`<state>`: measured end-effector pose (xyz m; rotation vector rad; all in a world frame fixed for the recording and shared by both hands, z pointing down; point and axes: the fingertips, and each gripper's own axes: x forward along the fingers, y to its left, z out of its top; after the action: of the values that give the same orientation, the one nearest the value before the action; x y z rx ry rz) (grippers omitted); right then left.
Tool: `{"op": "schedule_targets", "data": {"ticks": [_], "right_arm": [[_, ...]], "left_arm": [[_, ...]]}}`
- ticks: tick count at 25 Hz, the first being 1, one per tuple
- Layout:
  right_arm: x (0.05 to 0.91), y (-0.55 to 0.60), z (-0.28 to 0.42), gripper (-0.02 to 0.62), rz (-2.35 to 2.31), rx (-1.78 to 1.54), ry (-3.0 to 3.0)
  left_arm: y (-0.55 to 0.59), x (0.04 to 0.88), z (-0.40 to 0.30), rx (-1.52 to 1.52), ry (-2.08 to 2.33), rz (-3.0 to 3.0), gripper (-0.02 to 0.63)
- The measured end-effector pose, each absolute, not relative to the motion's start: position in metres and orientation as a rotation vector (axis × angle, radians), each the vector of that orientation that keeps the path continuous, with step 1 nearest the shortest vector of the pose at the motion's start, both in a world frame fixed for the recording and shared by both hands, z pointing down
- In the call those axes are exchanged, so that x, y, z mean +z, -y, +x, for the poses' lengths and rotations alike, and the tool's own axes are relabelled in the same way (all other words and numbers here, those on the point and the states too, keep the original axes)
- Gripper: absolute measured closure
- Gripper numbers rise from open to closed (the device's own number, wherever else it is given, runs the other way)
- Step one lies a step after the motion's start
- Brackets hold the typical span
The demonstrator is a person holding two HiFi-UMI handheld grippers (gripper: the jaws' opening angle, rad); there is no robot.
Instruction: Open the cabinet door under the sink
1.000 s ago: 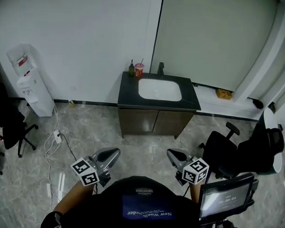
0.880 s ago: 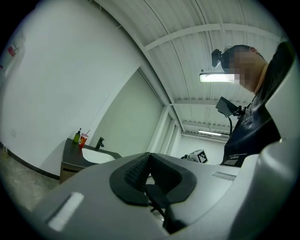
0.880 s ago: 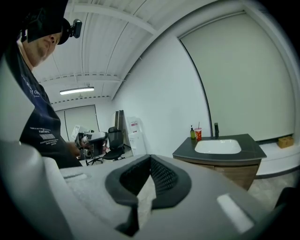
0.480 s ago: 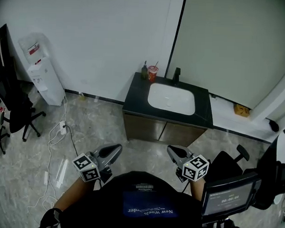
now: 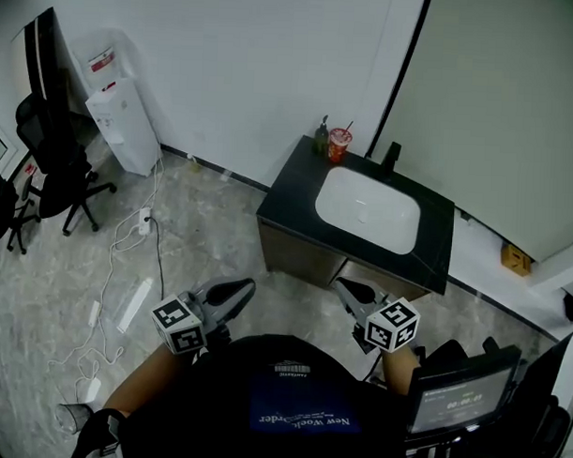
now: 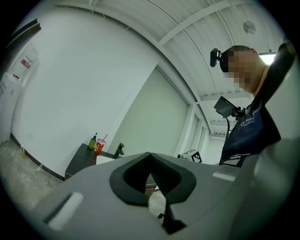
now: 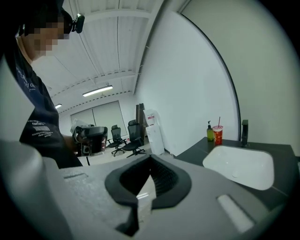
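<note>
Cabinet door, dark brown wood, flat front point(image 5: 302, 259): we list it closed, set beneath the black stone countertop point(image 5: 292, 191) that holds the white rectangular sink basin point(image 5: 367, 210).

Position: ahead of both tools and apart from them, with grey marbled floor point(image 5: 197, 244) between.

Left gripper, grey, two-jaw point(image 5: 241, 288): jaws pressed together, nothing held, its tip towards the cabinet's left corner.

Right gripper, grey, two-jaw point(image 5: 344, 288): jaws pressed together, nothing held. We find it the nearer of the two to the door, not touching.

Countertop rear edge: green pump bottle point(image 5: 322, 135), red cup with straw point(image 5: 339, 143), black tap point(image 5: 390, 155).
</note>
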<state>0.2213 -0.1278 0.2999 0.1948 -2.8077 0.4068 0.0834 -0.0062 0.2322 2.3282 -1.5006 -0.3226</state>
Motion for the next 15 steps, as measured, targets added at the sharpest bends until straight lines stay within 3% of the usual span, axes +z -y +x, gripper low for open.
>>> {"op": "schedule_targets", "data": {"ticks": [15], "right_arm": [[0.324, 0.141, 0.101, 0.595, 0.25, 0.343, 2.661]], "left_arm": [[0.039, 0.25, -0.034, -0.446, 1.358, 2.369, 0.606]]}}
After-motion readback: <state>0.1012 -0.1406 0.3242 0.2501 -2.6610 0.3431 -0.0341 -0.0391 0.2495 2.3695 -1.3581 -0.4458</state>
